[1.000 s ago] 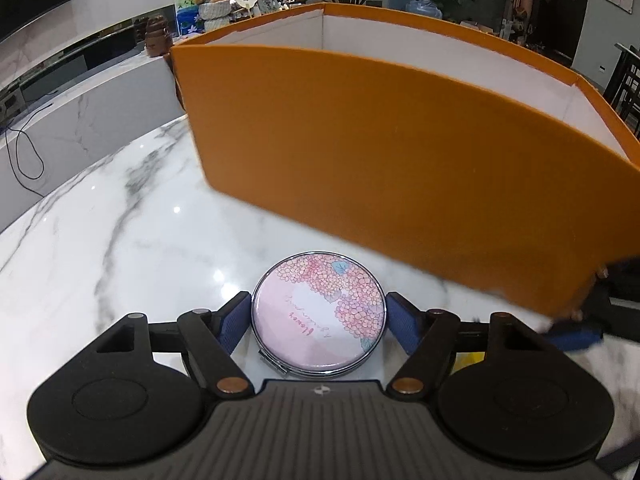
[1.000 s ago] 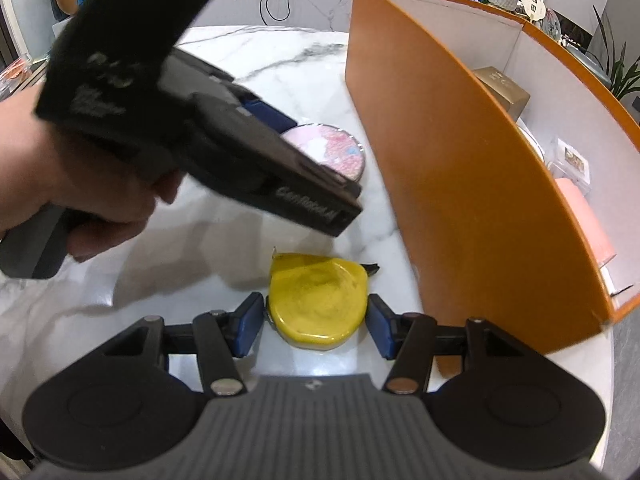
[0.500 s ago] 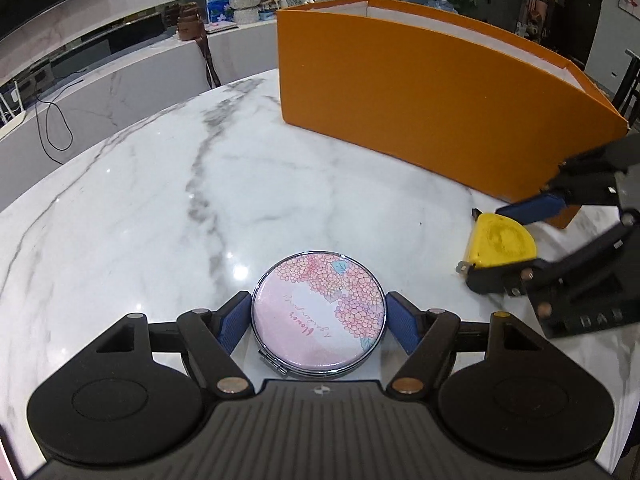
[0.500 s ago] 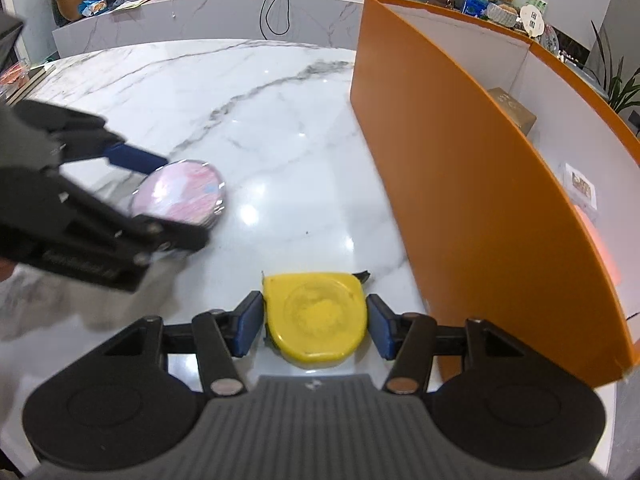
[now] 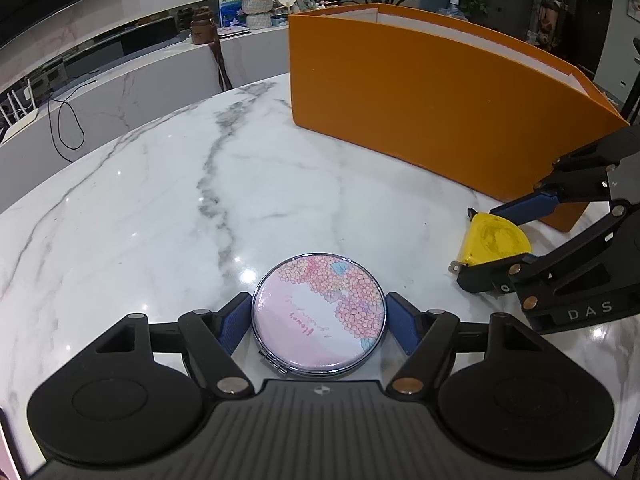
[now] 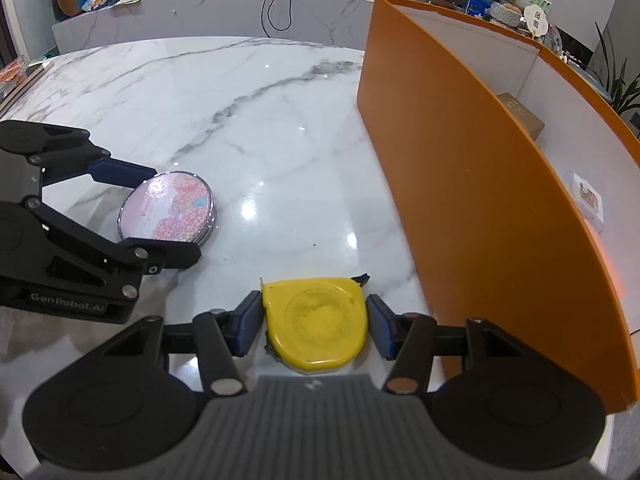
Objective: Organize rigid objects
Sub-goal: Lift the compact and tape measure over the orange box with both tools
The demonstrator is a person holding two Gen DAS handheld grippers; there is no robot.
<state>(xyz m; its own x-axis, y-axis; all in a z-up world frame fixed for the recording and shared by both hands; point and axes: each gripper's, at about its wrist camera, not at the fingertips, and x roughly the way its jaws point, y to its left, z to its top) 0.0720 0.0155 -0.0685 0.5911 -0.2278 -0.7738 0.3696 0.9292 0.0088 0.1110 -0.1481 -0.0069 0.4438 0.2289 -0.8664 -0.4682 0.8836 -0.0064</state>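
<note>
My left gripper is shut on a round pink compact mirror with a flower print, held low over the marble table. The mirror and left gripper also show in the right wrist view. My right gripper is shut on a yellow tape measure, close to the orange box. In the left wrist view the tape measure sits between the right gripper's fingers at the right.
The tall orange box stands at the table's far right; inside it are a brown carton and small packets. A marble counter with cables and ornaments runs behind the table.
The left gripper has pulled back from the orange box with the mirror and moved left of the right gripper. The right gripper still holds the tape measure in about the same place.
</note>
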